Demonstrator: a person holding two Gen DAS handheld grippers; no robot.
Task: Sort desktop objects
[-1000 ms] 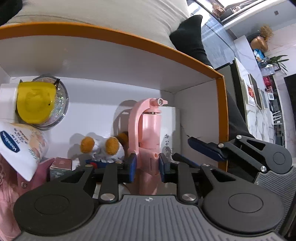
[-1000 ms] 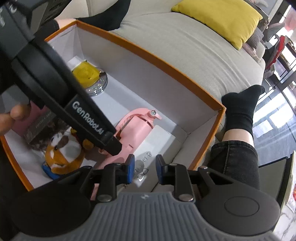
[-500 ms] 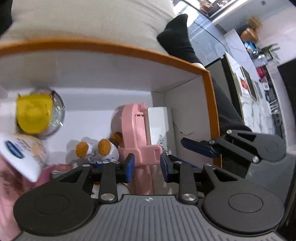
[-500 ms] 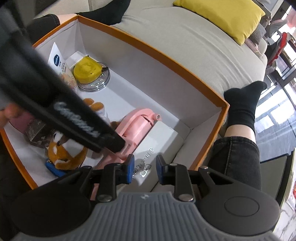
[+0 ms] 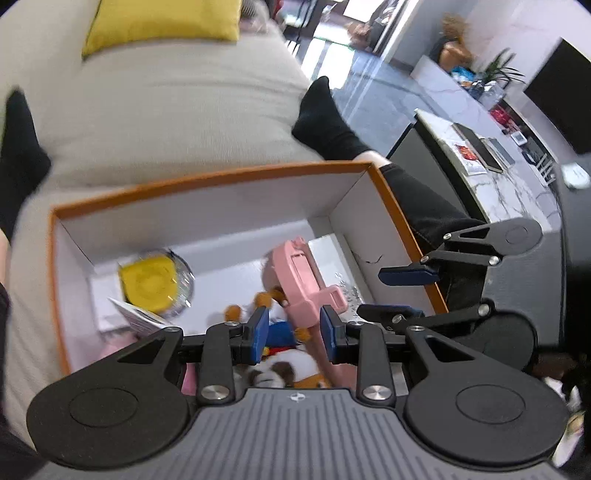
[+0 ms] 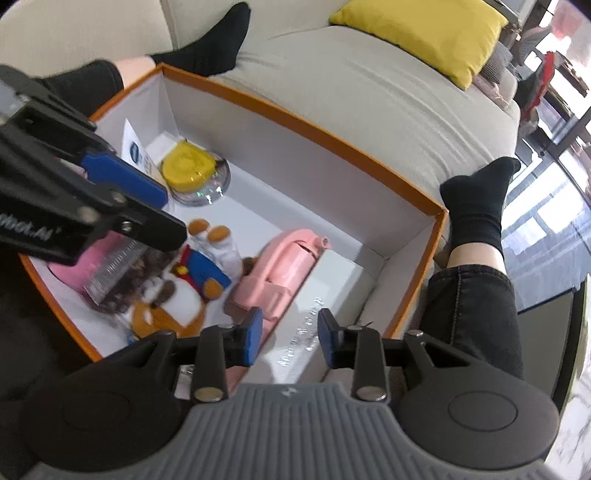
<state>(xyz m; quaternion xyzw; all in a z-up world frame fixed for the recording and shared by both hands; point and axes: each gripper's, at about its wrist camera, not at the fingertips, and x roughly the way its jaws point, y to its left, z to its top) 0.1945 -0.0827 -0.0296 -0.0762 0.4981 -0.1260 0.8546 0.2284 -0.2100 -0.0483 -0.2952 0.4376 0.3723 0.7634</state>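
Room: a marble-topped counter (image 5: 513, 184) is seen at the right, with a glossy floor beyond it.
Sofa (image 6: 351, 81): beige; the box is carried on its seat, and a yellow cushion (image 6: 424, 29) lies at the back.
Person: legs in black socks (image 6: 476, 206) are laid just beside both ends of the box.
Box (image 6: 295, 114): orange-rimmed with white walls, open at the top; bare white floor is left along the far wall.
Flat white box (image 6: 325, 306): laid against the right wall.
Pink bottle (image 6: 280, 269): laid on its side, just beside the flat white box.
Plush (image 6: 184, 291): laid left of the bottle, touching it.
Yellow lid (image 6: 188, 166): seen on a glass dish in the far left corner.
Left gripper (image 5: 293, 328): held above the box, partly spread, nothing between the pads.
Right gripper (image 6: 290, 336): held over the near right edge; its jaws have just been opening, and nothing is clamped.
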